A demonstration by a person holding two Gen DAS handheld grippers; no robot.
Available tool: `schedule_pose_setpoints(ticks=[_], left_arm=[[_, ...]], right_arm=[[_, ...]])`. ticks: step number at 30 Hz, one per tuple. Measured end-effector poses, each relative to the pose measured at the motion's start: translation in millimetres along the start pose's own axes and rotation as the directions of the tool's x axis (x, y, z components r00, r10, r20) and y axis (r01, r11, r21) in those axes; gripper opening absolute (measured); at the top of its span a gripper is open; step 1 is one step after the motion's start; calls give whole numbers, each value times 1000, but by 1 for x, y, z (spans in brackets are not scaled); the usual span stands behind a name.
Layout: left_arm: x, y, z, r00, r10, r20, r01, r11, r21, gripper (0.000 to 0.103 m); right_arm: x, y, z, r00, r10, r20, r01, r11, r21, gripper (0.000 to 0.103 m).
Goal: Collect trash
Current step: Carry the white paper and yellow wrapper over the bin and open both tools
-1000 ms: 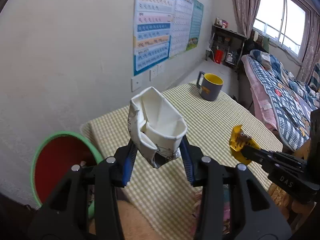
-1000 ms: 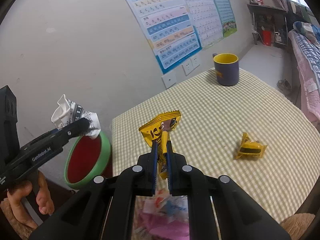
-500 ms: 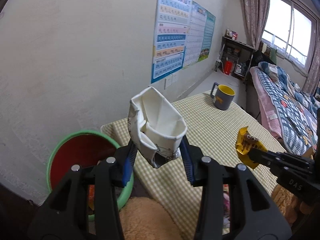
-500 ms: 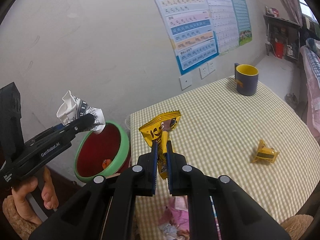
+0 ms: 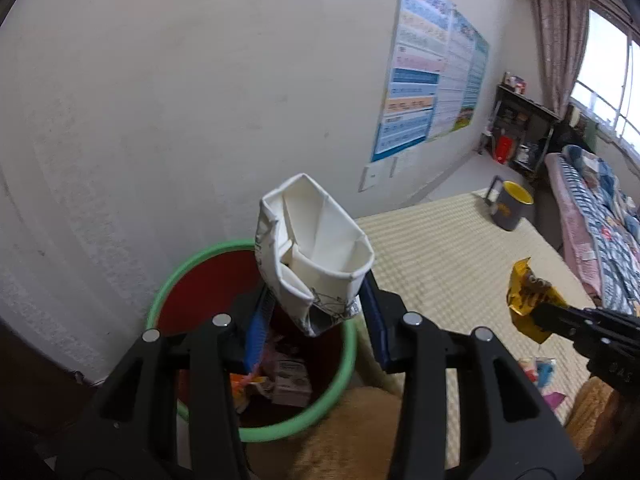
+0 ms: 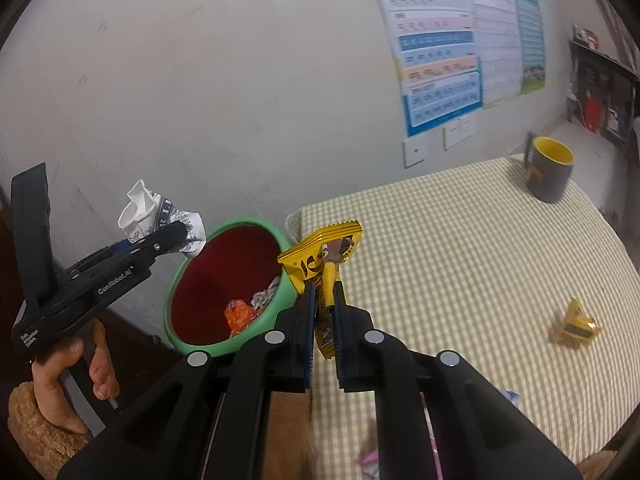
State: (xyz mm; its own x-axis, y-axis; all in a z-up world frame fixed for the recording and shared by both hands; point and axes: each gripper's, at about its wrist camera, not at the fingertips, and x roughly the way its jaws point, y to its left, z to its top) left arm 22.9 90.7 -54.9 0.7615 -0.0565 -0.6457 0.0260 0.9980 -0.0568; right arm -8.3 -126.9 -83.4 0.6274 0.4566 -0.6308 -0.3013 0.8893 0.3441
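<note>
The left claw (image 5: 316, 322) stands partly open, its blue pads pressed on the sides of a crushed white paper cup (image 5: 314, 254), which it holds above the rim of the bin (image 5: 168, 280). The right claw (image 6: 323, 308) is squeezed tight on a yellow snack wrapper (image 6: 320, 264), held upright just beside the bin's edge. There are two claws, two yellow wrappers and one mug. The second wrapper (image 6: 574, 325) lies on the checked tabletop (image 6: 460, 260), well apart from the grey mug (image 6: 550, 174) with its yellow inside. The green-rimmed red bin holds an orange wrapper (image 6: 239, 314) and crumpled paper scraps (image 6: 264, 298).
</note>
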Motion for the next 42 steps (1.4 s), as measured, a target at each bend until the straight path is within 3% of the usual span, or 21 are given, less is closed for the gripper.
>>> schedule_pose_setpoints(ticks=[13, 42], left_arm=[[17, 47, -8, 998, 58, -40, -61, 995, -80, 40], [40, 78, -20, 990, 96, -100, -109, 985, -134, 40]], right_arm=[[43, 35, 12, 996, 64, -67, -67, 997, -48, 9], [83, 66, 28, 983, 114, -143, -126, 989, -77, 9]])
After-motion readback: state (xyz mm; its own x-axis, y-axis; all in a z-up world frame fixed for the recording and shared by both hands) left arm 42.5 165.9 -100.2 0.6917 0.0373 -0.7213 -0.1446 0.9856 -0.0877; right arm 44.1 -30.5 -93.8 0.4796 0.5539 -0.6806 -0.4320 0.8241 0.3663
